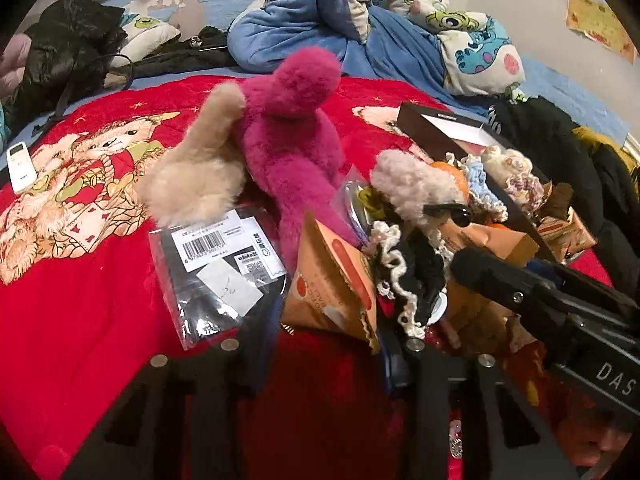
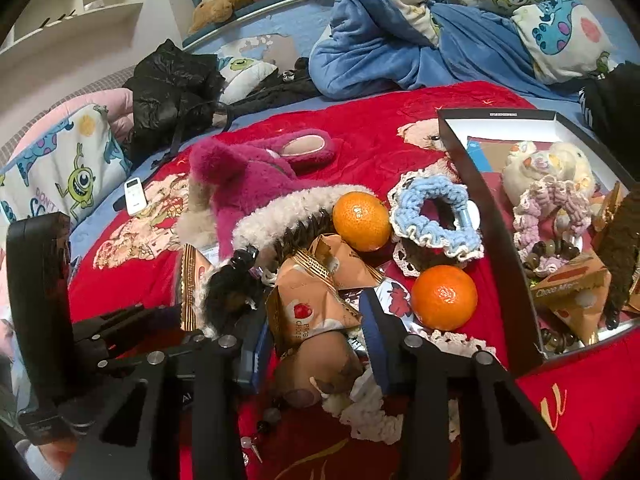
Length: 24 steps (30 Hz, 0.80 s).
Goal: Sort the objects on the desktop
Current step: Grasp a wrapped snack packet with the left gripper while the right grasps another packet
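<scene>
A pile of small objects lies on the red bear blanket (image 1: pixel 80 280). In the left wrist view my left gripper (image 1: pixel 328 344) is open over a brown snack packet (image 1: pixel 332 280), beside a clear bag with barcode labels (image 1: pixel 224 268) and a black-and-cream scrunchie (image 1: pixel 408 276). A pink plush slipper (image 1: pixel 292 136) stands behind. In the right wrist view my right gripper (image 2: pixel 316 320) is open around a brown snack packet (image 2: pixel 308 304), above a brown round object (image 2: pixel 320 364). Two oranges (image 2: pixel 362 220) (image 2: pixel 444 296), a blue scrunchie (image 2: pixel 436 216) and a black box (image 2: pixel 492 240) holding scrunchies lie ahead.
A white remote (image 1: pixel 20 164) lies at the blanket's left edge. Blue cartoon bedding (image 2: pixel 400 40) is heaped behind. A black jacket (image 2: pixel 172 88) lies at the back left. My right gripper's black body (image 1: pixel 560 312) crosses the lower right of the left wrist view.
</scene>
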Tool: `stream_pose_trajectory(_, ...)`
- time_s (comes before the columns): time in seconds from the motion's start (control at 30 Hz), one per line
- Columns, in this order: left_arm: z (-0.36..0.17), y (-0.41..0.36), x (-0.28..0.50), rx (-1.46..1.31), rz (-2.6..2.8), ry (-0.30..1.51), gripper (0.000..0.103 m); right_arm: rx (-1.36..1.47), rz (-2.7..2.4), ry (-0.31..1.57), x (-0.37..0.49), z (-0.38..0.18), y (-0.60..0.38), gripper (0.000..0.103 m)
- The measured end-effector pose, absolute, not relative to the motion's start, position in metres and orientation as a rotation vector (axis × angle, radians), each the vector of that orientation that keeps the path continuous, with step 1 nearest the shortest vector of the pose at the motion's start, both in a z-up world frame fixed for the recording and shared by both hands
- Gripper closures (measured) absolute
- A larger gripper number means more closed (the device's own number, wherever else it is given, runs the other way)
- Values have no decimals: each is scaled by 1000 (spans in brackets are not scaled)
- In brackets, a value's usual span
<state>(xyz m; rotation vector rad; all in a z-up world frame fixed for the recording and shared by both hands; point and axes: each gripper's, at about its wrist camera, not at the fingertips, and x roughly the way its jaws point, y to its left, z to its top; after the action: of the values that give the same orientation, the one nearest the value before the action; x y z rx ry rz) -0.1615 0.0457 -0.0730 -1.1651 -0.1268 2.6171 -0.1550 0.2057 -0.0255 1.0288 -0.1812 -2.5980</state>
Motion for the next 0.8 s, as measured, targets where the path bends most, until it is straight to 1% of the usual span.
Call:
stream_pose_trajectory(0.17, -68, 47, -157, -1141, 2645, -100, 61, 1012, -2611, -164, -149, -22, 206, 64)
stream_pose_trajectory(0.37, -55, 38, -144, -1089, 2703, -66, 62, 980, -2623, -201, -142, -11, 214, 64)
stream_pose_trajectory(0.63, -39, 14, -134, -1031, 2752, -147, 62, 971, -2636, -232, -137, -7, 222, 64)
stream_pose_trajectory(0.8, -32, 14, -130, -1004, 2751, -171, 62, 968, -2637, -225, -136, -7, 221, 64)
